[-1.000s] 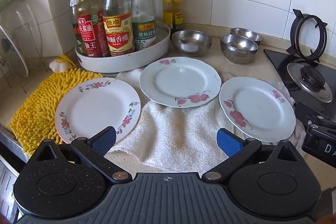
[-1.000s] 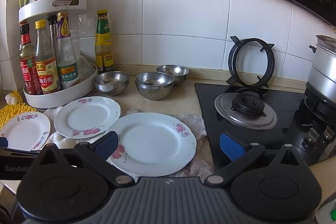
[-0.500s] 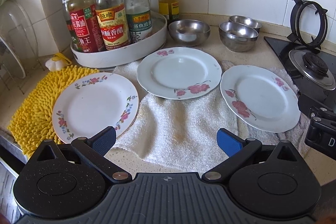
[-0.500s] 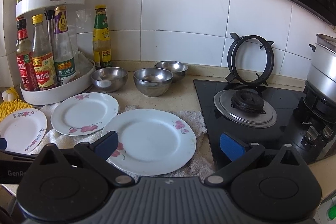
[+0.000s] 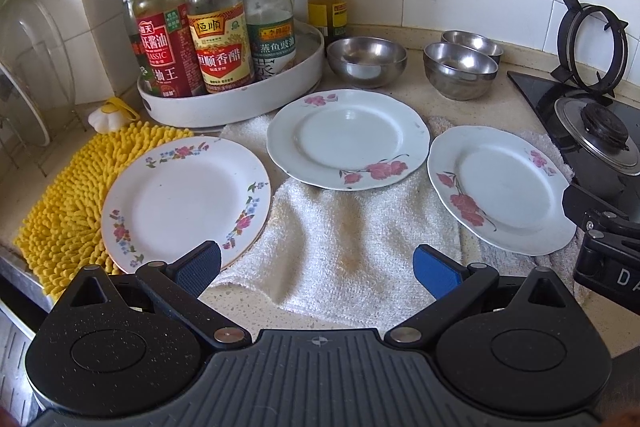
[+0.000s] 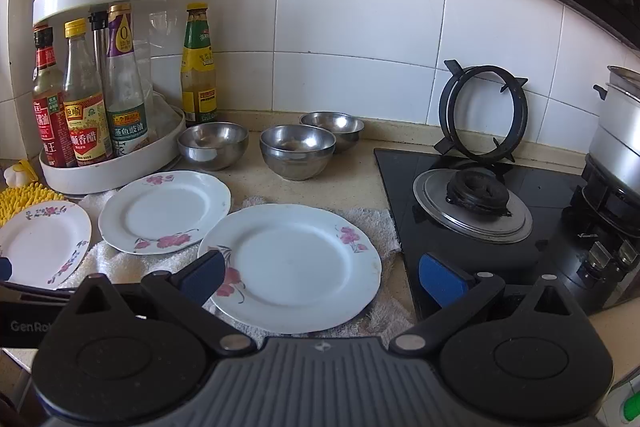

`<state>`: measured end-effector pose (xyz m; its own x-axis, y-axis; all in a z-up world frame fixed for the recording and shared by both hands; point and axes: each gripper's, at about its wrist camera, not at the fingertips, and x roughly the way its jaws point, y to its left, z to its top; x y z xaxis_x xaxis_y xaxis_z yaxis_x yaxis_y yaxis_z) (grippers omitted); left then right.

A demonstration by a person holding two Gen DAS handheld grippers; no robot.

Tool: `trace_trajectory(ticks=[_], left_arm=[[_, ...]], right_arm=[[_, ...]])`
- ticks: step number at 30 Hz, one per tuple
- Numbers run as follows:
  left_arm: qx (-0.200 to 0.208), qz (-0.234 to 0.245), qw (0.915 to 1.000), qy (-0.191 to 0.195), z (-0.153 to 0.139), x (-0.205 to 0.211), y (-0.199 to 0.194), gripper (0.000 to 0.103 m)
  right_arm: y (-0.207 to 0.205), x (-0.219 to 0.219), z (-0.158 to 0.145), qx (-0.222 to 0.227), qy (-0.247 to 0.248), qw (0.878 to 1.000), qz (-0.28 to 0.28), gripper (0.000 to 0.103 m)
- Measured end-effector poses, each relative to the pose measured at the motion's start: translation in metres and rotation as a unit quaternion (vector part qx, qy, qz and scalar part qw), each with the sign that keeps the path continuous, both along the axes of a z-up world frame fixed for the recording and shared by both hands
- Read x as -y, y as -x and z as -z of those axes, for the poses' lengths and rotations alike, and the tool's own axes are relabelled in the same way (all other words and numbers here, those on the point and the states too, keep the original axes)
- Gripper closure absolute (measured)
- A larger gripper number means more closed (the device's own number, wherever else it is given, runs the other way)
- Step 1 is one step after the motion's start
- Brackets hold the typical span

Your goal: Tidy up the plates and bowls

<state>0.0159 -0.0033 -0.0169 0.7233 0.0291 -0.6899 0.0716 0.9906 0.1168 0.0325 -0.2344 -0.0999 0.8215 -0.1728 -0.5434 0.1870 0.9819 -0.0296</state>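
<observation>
Three white floral plates lie on the counter: a left plate (image 5: 182,199) (image 6: 38,243) partly on a yellow mat, a middle plate (image 5: 347,138) (image 6: 164,211) and a right plate (image 5: 500,187) (image 6: 290,267) on a white towel. Three steel bowls stand behind them: left bowl (image 5: 366,61) (image 6: 212,145), middle bowl (image 5: 460,69) (image 6: 297,151), back bowl (image 5: 472,41) (image 6: 332,129). My left gripper (image 5: 316,267) is open and empty above the towel, near the left plate's front edge. My right gripper (image 6: 320,275) is open and empty over the right plate's near edge.
A white turntable rack (image 5: 232,103) (image 6: 108,171) with sauce bottles stands at the back left. A yellow mat (image 5: 68,195) lies left. A dish rack with a glass lid (image 5: 28,67) is at far left. A black gas hob (image 6: 480,211) with a steel pot (image 6: 616,131) lies right.
My left gripper has moved forward and slightly lower toward the plates, which look larger. My right gripper has barely shifted. Both stay open.
</observation>
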Motion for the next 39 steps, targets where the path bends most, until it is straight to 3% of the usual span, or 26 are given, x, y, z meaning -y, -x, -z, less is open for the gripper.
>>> trace_trajectory(ticks=[39], left_arm=[[-0.009, 0.013, 0.9999, 0.000, 0.0005, 0.0056, 0.0019, 0.000]], right_arm=[[0.0021, -0.0047, -0.0004, -0.009, 0.001, 1.000, 0.000, 0.000]])
